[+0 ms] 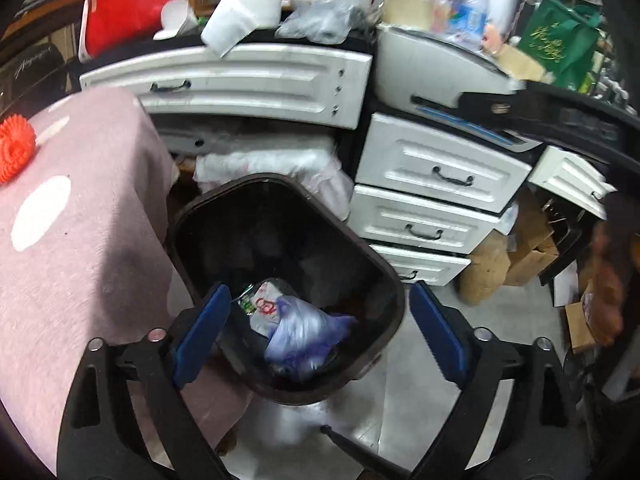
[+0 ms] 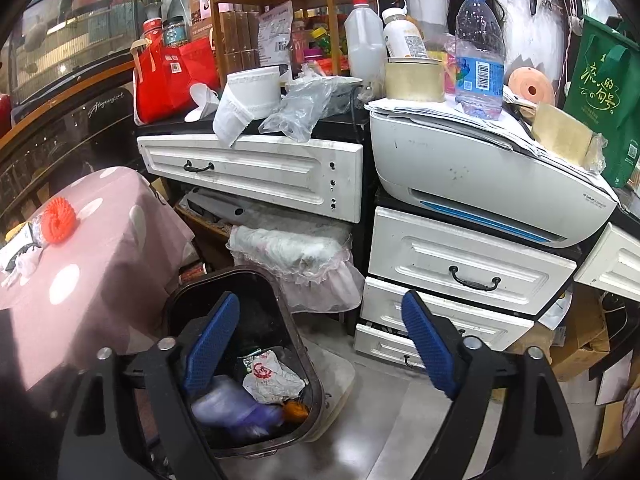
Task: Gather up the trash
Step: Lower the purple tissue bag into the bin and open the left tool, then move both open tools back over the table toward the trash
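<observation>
Blue-padded left gripper [image 1: 320, 332]: jaws wide, nothing gripped, above bin mouth.
Right gripper [image 2: 320, 340]: jaws wide, empty.
Purple bag [image 1: 304, 336]: blurred, inside dark bin [image 1: 384, 272], beside printed white wrapper [image 2: 272, 376].
Surroundings: pink tablecloth [image 1: 80, 240] left, white drawers [image 2: 460, 264] behind.

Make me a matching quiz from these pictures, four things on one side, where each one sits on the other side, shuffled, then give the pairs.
Things:
1. purple plastic bag
2. clear water bottle
3. orange ball
4. toilet paper roll

Places:
A. on the pink dotted tablecloth
B. on the white printer
C. inside the dark trash bin
D. on the counter above the wide white drawer

Pairs: 1-C, 2-B, 3-A, 4-D
</observation>
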A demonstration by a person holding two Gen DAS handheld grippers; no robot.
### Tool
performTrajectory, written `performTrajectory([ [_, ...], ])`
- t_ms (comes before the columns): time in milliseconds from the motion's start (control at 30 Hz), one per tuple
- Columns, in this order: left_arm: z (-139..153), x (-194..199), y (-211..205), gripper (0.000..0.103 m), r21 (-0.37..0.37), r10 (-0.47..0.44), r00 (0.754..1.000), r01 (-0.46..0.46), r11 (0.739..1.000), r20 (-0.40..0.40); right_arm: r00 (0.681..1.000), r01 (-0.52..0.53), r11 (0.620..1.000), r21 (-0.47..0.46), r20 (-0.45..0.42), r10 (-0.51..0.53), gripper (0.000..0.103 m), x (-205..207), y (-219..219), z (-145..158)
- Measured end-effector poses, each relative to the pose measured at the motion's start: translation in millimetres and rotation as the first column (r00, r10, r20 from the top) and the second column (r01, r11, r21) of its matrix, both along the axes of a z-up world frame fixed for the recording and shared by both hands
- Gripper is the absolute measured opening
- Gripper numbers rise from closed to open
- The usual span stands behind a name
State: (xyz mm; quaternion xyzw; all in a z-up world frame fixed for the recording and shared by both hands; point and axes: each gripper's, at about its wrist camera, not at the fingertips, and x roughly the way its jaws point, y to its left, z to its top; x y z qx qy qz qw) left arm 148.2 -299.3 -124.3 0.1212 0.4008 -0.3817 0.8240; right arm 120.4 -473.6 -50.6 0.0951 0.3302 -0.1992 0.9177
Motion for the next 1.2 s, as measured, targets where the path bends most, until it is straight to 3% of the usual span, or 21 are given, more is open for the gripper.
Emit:
performTrajectory([
  [200,16,-29,9,0.095,0.0,-0.052,0.998,0.053,0.999,0.044,1.0,-0.007,1.0,0.001,0.014,0.007,0.093,1,1,2],
  [333,35,-44,22,0.096,-0.038,-0.069,0.994,0.072,0.997,0.082,1.0,-0.024,1.0,0.001,0.017,0.024,0.093,2,3,2],
  [633,73,-61,63,0.097,-0.097,-0.021,0.986,0.038,0.995,0.168,0.993,-0.108,0.994,0.002,0.048,0.107,0.094,6,26,10],
  [867,91,-55,101,0.097,-0.11,0.072,0.978,-0.051,0.993,0.198,0.974,-0.205,0.979,-0.01,0.092,0.205,0.097,10,57,24],
  [1200,106,-37,162,0.097,-0.103,0.255,0.933,-0.237,0.966,0.253,0.931,-0.346,0.938,0.017,0.134,0.34,0.097,28,103,38],
])
